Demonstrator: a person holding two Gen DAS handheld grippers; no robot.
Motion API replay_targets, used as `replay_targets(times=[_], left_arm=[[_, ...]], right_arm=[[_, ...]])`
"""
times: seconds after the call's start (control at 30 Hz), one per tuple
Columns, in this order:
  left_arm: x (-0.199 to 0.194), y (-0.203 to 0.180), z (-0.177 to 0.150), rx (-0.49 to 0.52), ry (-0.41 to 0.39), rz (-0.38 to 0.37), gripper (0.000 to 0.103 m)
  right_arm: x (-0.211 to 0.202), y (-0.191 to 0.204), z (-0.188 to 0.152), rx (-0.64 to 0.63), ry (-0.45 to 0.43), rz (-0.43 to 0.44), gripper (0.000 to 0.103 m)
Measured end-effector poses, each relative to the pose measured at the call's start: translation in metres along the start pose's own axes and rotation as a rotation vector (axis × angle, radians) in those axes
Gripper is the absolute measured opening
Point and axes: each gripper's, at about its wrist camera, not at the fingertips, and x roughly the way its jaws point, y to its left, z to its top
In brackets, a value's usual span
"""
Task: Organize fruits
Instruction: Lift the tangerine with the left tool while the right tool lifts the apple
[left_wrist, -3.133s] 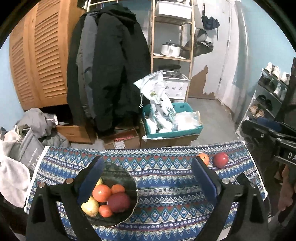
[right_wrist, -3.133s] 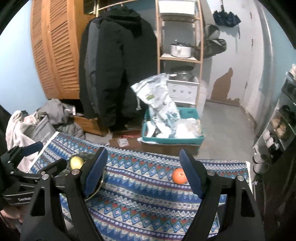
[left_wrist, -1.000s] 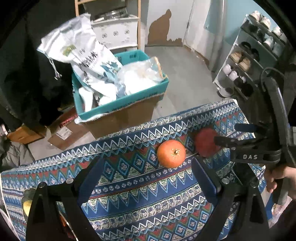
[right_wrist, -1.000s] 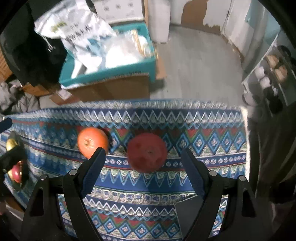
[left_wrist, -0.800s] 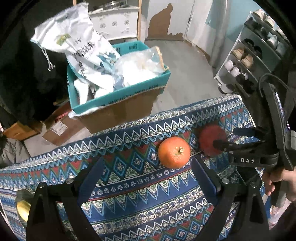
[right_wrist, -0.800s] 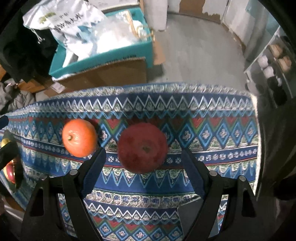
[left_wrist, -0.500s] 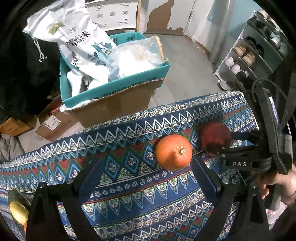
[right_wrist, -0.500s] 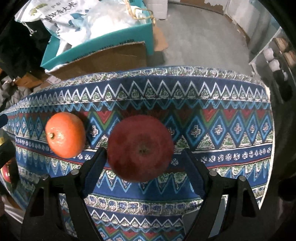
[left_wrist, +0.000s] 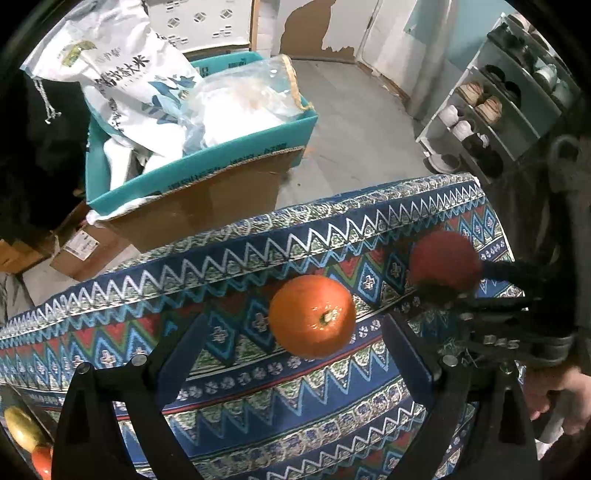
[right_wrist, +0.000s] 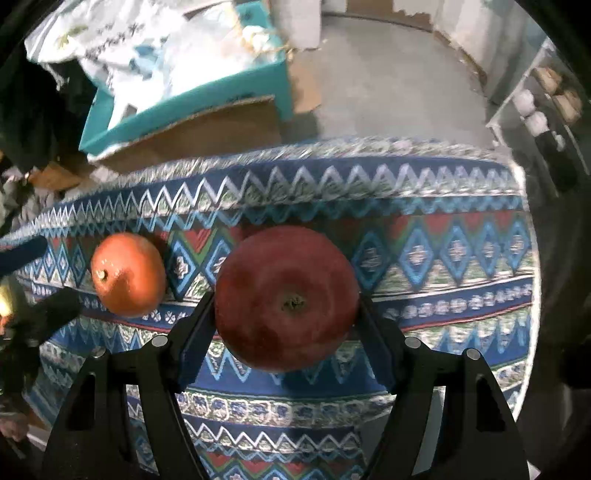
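From the left wrist view, the left gripper (left_wrist: 295, 354) has its two fingers spread wide and holds nothing. An orange (left_wrist: 312, 315) lies between and just beyond the fingertips on the patterned cloth (left_wrist: 258, 398). Its skin is bright and glossy, and the small stem end turns toward the camera. To the right of it is a red apple (left_wrist: 443, 260), a little blurred, dull red, near the far right corner of the cloth. The right gripper (left_wrist: 461, 291) comes in from the right, with one dark finger at each side of the apple. At the near left edge, a yellow fruit (left_wrist: 22, 428) and a red one show partly.

From the right wrist view, the right gripper (right_wrist: 286, 314) has its fingers closed in on the red apple (right_wrist: 286, 295), and both pads touch its sides. The apple is round and dark red, with the brown stem hollow facing the camera. The orange (right_wrist: 127, 275) lies to the left, apart from the apple. Beyond the far edge of the cloth (right_wrist: 443, 258) stands a teal box (right_wrist: 192, 99) with bags.
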Motion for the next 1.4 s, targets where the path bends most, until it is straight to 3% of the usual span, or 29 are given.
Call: replay_targets(times=[0.4,0.67,0.87,1.1,1.4], left_arm=[[0.036,-0.009,-0.005,0.004,0.048,0.035,0.094],[0.048,-0.003,-0.007,-0.058,0.079,-0.043,0.067],[0.045,-0.009,-0.012,-0.023,0.07,-0.03,0.065],[0.019,-0.014,-0.018,0.019,0.027,-0.003,0.065],[-0.052,-0.014,-0.027,0.07,-0.088,0.017,0.065]], right_arm=[[-0.031,-0.033,-0.012,0.077,-0.073,-0.002,0.074],[-0.034,-0.041,-0.019,0.092,-0.078,0.006,0.074],[-0.038,-0.034,-0.018,0.079,-0.091,0.01,0.074],[-0.052,-0.022,-0.016,0.055,-0.128,0.009,0.074],[-0.09,0.0,-0.017,0.004,-0.208,0.013,0.074]])
